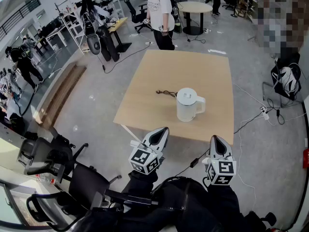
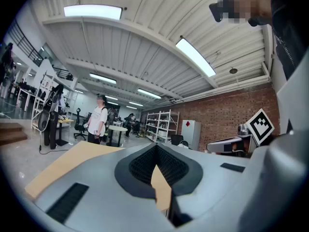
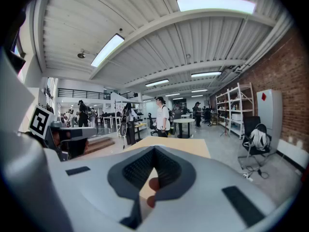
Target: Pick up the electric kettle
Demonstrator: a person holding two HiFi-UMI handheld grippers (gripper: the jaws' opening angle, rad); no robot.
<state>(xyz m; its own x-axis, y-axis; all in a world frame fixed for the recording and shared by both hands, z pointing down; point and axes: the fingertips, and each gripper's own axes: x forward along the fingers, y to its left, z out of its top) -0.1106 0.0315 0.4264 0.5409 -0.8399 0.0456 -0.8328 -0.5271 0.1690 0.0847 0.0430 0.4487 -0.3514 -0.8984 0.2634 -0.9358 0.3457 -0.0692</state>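
Observation:
A white electric kettle [image 1: 188, 104] with its lid on stands upright on a light wooden table [image 1: 159, 71], near the near edge, handle to the right. Its black cord [image 1: 166, 93] lies just left of it. Both grippers hover short of the table's near edge, apart from the kettle. My left gripper [image 1: 163, 130] is below and left of the kettle, with its jaws together and nothing between them. My right gripper [image 1: 215, 139] is below and right of it, also shut and empty. Neither gripper view shows the kettle; the left gripper [image 2: 156, 146] and right gripper [image 3: 154, 150] look over the tabletop [image 3: 178, 146].
A person [image 1: 160, 13] stands at the table's far end, with a round table [image 1: 194, 7] behind. Black office chairs [image 1: 48, 153] crowd the lower left. Cables and a power strip [image 1: 263, 112] lie on the floor to the right, near a backpack [image 1: 288, 79].

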